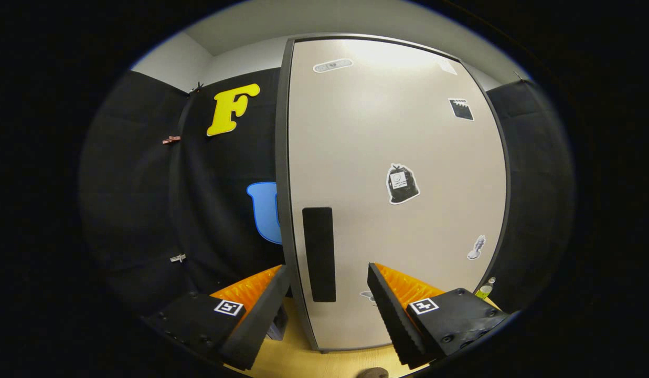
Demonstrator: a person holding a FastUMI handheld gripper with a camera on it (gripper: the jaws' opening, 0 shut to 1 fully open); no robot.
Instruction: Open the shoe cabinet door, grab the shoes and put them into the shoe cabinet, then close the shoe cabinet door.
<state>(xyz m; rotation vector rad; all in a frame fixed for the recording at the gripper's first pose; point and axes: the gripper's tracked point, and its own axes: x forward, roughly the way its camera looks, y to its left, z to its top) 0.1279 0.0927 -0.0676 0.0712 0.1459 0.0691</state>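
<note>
The shoe cabinet's beige door [392, 131] in its dark frame stands upright just ahead of me, facing me. A tall black handle strip [319, 254] runs down near the door's left edge. My gripper [328, 269] is open, and nothing is pressed between its fingers. The handle strip and the door's left edge lie in the gap between the two fingers. The left finger [261, 315] sits beside that left edge, and the right finger [390, 315] is in front of the door face. A small brown shape [372, 373] shows below the fingers; I cannot tell what it is.
The cabinet stands on a light wooden surface [303, 362]. A small green-capped bottle [486, 289] stands by the cabinet's lower right corner. A grey object [278, 323] peeks out behind the left finger. Black cloth walls close in on both sides.
</note>
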